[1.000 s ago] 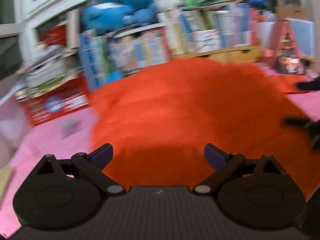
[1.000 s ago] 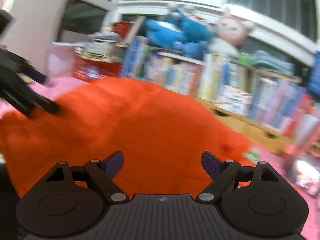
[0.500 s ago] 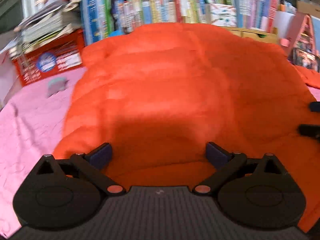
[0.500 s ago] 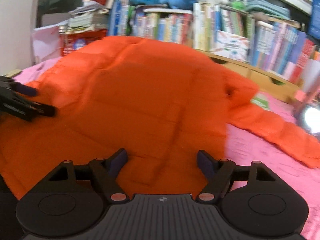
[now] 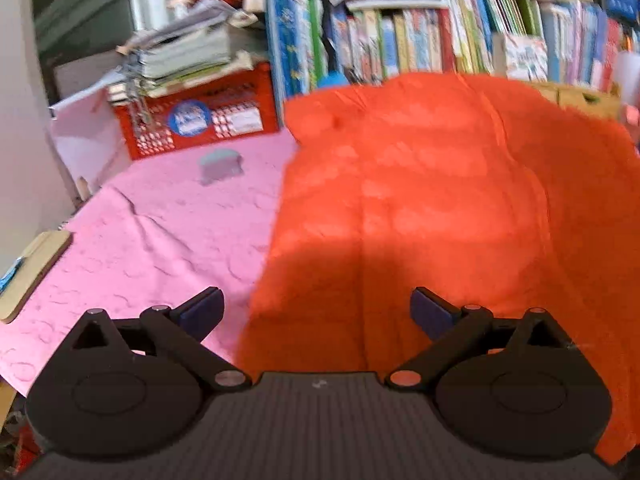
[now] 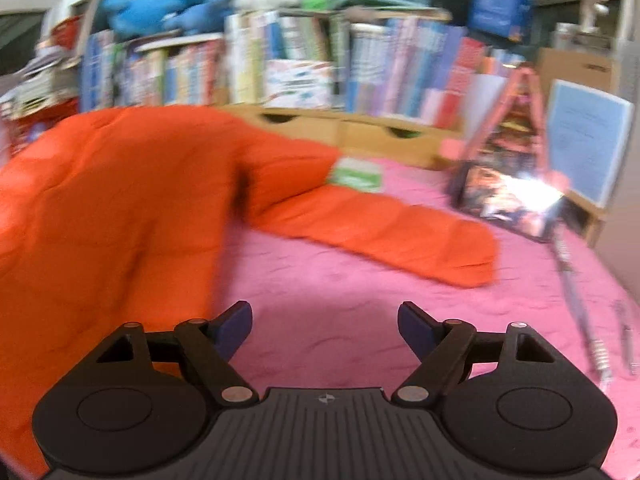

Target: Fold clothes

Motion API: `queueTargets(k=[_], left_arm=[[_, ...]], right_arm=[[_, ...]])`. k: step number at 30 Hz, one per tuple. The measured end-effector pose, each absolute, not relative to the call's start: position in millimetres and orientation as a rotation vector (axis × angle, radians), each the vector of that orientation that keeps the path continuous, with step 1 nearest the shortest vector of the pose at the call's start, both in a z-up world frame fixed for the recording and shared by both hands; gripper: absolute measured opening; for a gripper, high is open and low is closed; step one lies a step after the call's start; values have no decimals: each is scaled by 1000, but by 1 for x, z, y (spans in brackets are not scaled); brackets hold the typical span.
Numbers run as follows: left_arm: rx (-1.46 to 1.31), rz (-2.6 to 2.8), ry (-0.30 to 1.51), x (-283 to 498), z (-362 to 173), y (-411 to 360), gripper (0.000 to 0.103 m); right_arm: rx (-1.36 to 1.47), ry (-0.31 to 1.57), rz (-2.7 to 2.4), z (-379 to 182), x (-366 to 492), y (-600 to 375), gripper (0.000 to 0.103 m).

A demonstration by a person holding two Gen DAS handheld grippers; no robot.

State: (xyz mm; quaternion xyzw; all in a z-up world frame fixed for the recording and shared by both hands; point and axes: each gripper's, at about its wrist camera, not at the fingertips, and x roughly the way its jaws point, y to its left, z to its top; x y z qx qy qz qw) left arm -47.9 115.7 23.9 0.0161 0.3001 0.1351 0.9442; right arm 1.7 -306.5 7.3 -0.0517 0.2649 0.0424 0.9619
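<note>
**Both claws wide, nothing gripped**

Puffy orange quilted jacket [image 5: 420, 208] spread flat on pink textured cloth [image 5: 160, 232], one sleeve [image 6: 384, 232] stretched out to the right. Left claw [image 5: 316, 312] gaping wide above jacket's near left edge, holding nothing. Right claw [image 6: 324, 324] opening, only pink cloth between fingers, jacket just beside left finger [image 6: 234, 326]. Red plastic crate [image 5: 200, 116] and crowded bookshelf [image 6: 320, 64] behind. Views motion-blurred.

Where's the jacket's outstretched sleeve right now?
In the right wrist view the orange sleeve lies flat on the pink cover, reaching right from the jacket body toward the lit phone, past a green card.
</note>
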Motion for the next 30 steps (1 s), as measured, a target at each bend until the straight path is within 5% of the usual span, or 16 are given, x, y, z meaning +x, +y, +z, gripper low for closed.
queueTargets(k=[13, 15, 17, 18, 30], left_arm=[[-3, 229, 663, -25, 1, 95, 101], [-7, 228, 663, -25, -6, 95, 102], [-10, 226, 653, -27, -9, 96, 103], [-13, 225, 651, -28, -10, 96, 103], [-35, 213, 639, -29, -13, 100, 103]], right_arm=[[444, 577, -171, -8, 104, -413, 83], [472, 593, -151, -15, 115, -415, 72], [487, 603, -158, -19, 121, -415, 30], [490, 605, -164, -19, 123, -415, 21], [221, 326, -454, 50, 90, -465, 12]])
